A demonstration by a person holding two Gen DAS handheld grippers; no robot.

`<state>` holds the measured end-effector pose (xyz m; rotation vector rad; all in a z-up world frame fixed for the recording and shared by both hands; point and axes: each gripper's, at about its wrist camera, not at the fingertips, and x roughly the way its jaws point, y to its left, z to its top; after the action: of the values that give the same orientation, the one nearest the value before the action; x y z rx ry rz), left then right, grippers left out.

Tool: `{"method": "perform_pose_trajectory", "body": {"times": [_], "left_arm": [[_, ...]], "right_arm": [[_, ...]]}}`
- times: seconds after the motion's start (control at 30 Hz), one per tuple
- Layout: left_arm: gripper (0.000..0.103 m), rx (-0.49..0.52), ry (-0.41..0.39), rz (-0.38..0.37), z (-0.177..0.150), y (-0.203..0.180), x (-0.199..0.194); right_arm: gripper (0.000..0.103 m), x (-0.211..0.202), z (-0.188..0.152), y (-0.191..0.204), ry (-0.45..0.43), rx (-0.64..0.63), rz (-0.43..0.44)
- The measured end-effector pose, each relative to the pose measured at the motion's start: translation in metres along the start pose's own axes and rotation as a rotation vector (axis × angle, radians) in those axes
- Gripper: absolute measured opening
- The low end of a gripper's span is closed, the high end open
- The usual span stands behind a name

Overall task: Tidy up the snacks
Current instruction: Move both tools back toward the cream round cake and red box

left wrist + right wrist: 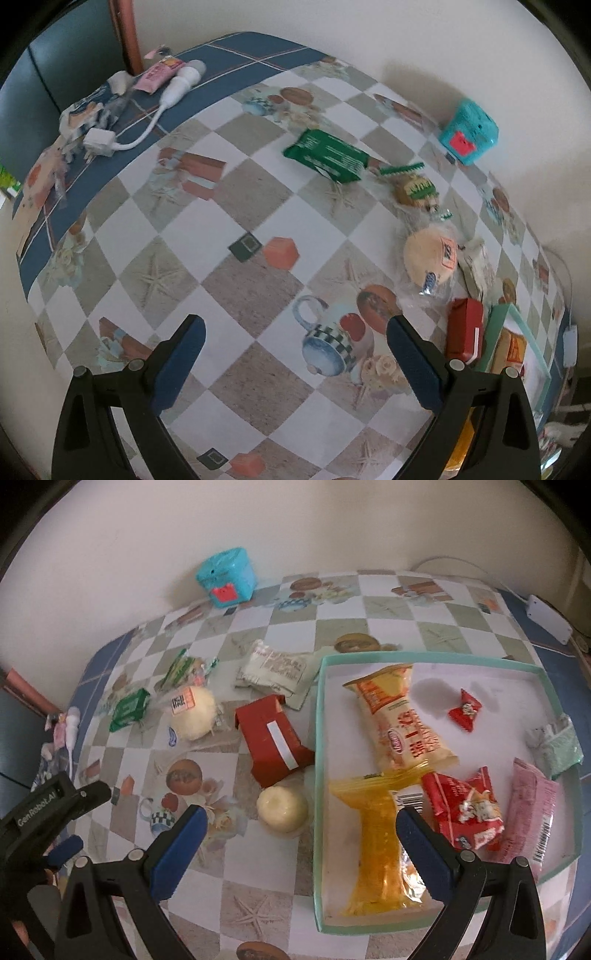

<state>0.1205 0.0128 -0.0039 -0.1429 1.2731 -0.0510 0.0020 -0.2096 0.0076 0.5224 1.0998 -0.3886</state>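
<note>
- The table (258, 915) wears a checkered oilcloth printed with starfish, mugs and bread.
- A shallow white tray with a mint-green rim (318, 760) sits on the table's right part, holding a clear orange-yellow snack packet (380, 853), a yellow-orange packet with red Chinese characters (399, 720), a red wrapper printed with a cartoon figure (467, 812), a pink packet with a barcode (528, 808), a small red candy (465, 709) and a pale green packet (557, 746).
- The left gripper (295, 350), marked "GenRobot.AI" in the right wrist view, hovers above bare oilcloth, its jaws spread wide and holding nothing.
- The right gripper (299, 843) hangs over the tray's near-left edge, jaws likewise spread and empty.
- Left of the tray lie a red carton with a white strip (273, 738), a white printed packet (275, 672), a wrapped round bun with an orange label (194, 716), a green foil packet (130, 709) and a pale round cake in clear wrap (282, 810).
- A turquoise cube-shaped toy with a red mouth (227, 578) stands by the wall.
</note>
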Motion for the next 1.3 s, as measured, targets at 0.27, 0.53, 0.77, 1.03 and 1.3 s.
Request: {"method": "perform_pose_trajectory", "body": {"times": [0.27, 0.53, 0.77, 1.03, 1.3], "left_arm": [[0.099, 0.045, 0.017, 0.014, -0.006, -0.015, 0.008], [0.099, 0.061, 0.025, 0.010, -0.008, -0.022, 0.010], [0.099, 0.048, 0.036, 0.004, -0.008, -0.020, 0.014], [0.099, 0.041, 0.069, -0.002, -0.006, -0.018, 0.027], [0.099, 0.031, 0.094, -0.003, -0.004, -0.016, 0.037]], "right_arm": [[0.103, 0.008, 0.004, 0.002, -0.016, -0.021, 0.032], [0.089, -0.004, 0.011, -0.006, -0.065, 0.013, 0.113], [0.069, -0.004, 0.009, 0.006, -0.061, -0.033, 0.124], [0.047, 0.015, 0.003, 0.013, -0.007, -0.082, 0.088], [0.040, 0.033, 0.000, 0.017, 0.033, -0.100, 0.057]]}}
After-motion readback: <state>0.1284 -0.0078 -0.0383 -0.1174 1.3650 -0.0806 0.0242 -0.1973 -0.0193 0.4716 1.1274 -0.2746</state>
